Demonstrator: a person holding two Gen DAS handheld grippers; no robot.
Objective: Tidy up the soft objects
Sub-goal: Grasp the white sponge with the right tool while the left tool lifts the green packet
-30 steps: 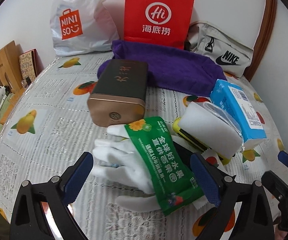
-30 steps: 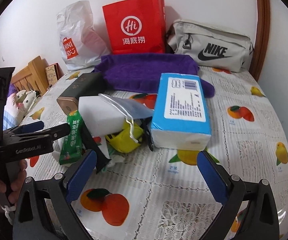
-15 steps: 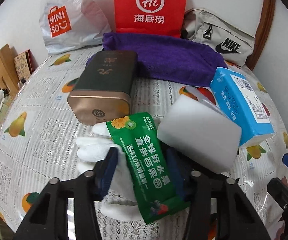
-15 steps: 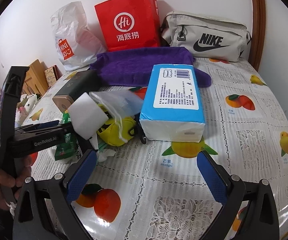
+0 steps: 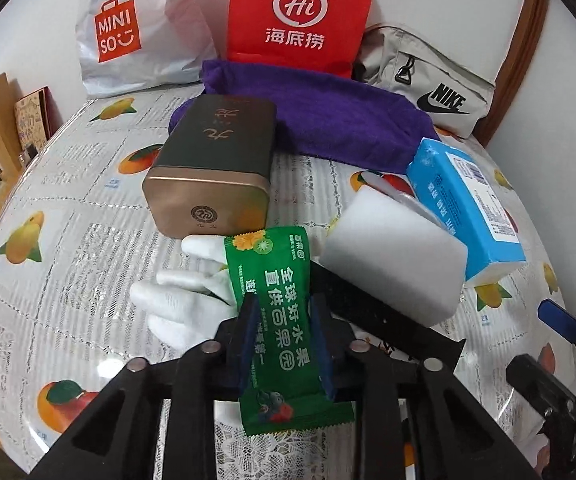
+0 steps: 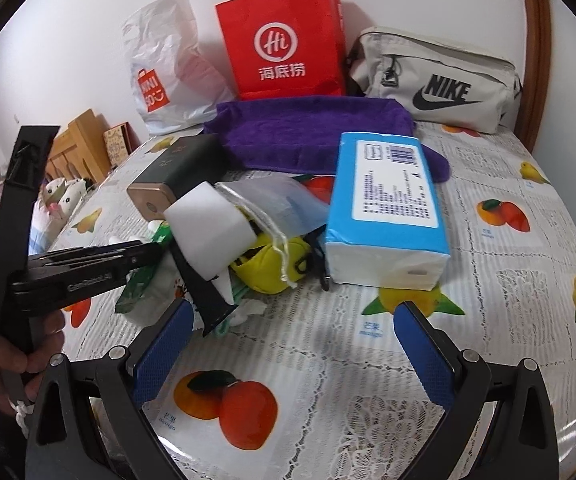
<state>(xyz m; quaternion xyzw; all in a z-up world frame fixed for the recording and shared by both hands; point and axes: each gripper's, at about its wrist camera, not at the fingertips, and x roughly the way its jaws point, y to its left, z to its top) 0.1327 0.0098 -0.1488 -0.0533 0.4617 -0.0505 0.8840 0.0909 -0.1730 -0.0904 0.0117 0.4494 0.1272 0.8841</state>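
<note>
A green snack packet (image 5: 272,256) lies across a white glove (image 5: 184,300) on the fruit-print tablecloth (image 5: 68,248). My left gripper (image 5: 284,300) has its jaws closing, blue pads pressing both long edges of the packet. Just right of it rests a white foam block (image 5: 396,268), on a black strap and against a blue tissue pack (image 5: 468,208). A purple towel (image 5: 348,120) lies behind. My right gripper (image 6: 293,306) hangs open over bare cloth in front of the tissue pack (image 6: 392,200), nothing between its fingers. The left gripper (image 6: 144,254) shows at that view's left, held by a hand.
A dark tin with a bronze end (image 5: 216,164) lies behind the glove. A yellow pouch (image 6: 272,264) and a clear drawstring bag (image 6: 280,200) sit under the foam. A red paper bag (image 6: 284,48), a white Miniso bag (image 6: 164,68) and a grey Nike bag (image 6: 436,80) line the wall.
The left jaws have gone from wide apart to narrow, pinching the green packet. The foam block has tipped up a little. The right gripper stays open in about the same place.
</note>
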